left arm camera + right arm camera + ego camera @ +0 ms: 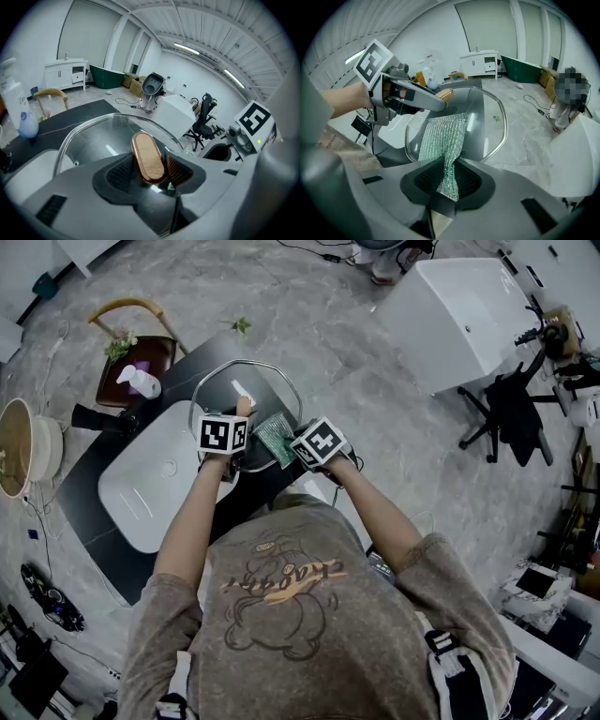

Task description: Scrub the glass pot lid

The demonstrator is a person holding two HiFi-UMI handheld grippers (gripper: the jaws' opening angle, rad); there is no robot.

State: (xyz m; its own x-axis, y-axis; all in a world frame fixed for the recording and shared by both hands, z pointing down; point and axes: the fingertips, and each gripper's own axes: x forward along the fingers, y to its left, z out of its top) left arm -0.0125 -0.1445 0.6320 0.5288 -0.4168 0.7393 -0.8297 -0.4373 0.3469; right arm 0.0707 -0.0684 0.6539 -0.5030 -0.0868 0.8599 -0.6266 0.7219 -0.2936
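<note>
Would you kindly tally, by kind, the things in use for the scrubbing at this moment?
grippers: 2 (left gripper, right gripper)
glass pot lid: 1
green scrubbing cloth: 1
Total: 4

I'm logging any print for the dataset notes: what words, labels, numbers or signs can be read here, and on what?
Nothing reads clearly.
Shirt: one line of orange-outlined lettering, upside down and too stylised to read.
White bottle: faint label marks, too blurred to read.
Left marker cube and right marker cube: black-and-white square codes, no letters or numbers.
</note>
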